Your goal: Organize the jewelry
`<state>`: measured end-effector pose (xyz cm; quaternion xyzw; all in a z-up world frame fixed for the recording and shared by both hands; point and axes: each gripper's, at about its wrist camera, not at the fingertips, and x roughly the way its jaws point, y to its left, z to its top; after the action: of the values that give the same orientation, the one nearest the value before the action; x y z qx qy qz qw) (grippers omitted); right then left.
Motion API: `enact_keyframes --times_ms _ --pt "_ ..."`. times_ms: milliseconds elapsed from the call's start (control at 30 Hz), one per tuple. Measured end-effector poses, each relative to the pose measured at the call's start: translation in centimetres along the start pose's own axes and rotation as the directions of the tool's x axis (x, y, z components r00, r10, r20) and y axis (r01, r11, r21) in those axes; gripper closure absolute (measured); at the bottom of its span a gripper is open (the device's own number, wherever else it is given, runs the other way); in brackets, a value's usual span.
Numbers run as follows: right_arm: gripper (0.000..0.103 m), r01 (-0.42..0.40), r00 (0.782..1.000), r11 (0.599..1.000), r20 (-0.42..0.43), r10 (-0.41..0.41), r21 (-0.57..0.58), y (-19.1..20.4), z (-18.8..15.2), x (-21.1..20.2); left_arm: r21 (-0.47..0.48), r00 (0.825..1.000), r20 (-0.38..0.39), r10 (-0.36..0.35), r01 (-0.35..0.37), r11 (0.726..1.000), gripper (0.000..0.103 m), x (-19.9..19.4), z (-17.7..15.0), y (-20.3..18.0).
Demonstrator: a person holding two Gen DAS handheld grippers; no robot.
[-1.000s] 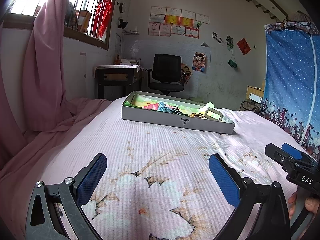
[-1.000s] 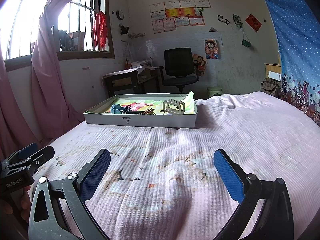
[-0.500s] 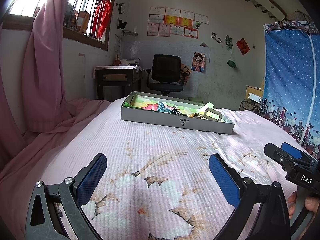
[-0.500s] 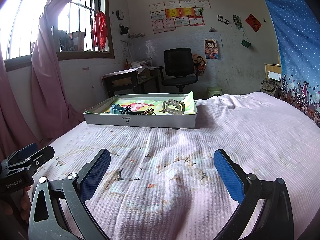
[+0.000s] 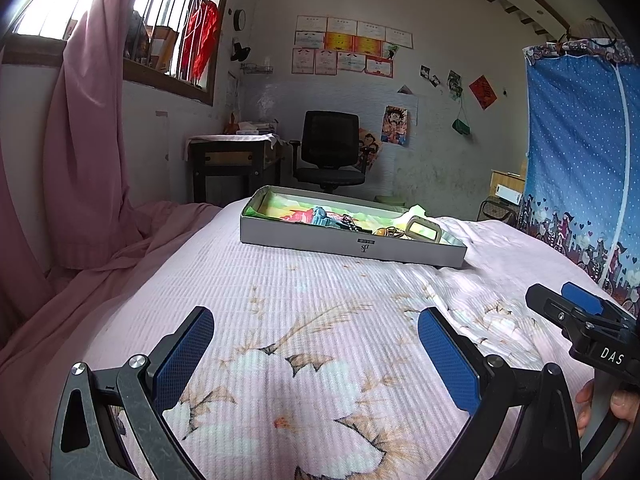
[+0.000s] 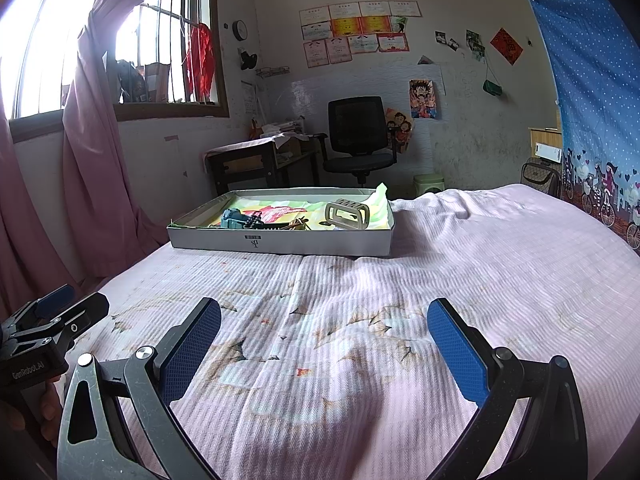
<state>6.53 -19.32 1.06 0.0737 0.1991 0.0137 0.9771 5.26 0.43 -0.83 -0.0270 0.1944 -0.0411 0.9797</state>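
Observation:
A shallow grey box (image 5: 352,245) (image 6: 280,242) sits on the pink bed, far ahead of both grippers. In it lie a beige hair claw (image 5: 423,230) (image 6: 347,215), a teal clip (image 5: 322,216) (image 6: 234,218), dark beads (image 6: 253,222) and small gold pieces (image 5: 386,233) on colourful paper. My left gripper (image 5: 316,350) is open and empty, low over the bedspread. My right gripper (image 6: 324,342) is open and empty too. Each gripper shows at the edge of the other's view.
The bed (image 6: 460,272) has a pink floral spread. A pink curtain (image 5: 84,140) hangs at left. A desk (image 5: 232,160) and black office chair (image 5: 330,148) stand beyond the bed. A blue curtain (image 5: 580,160) hangs at right.
The left wrist view has crept slightly forward and up. The right gripper and the box look unchanged.

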Motion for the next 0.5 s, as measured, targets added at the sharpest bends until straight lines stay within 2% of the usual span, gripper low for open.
enact_keyframes --times_ms 500 --pt "0.001 0.000 1.000 1.000 0.000 0.000 0.000 -0.02 -0.02 0.02 0.002 1.000 0.001 0.001 -0.001 1.000 0.000 -0.11 -0.07 -0.29"
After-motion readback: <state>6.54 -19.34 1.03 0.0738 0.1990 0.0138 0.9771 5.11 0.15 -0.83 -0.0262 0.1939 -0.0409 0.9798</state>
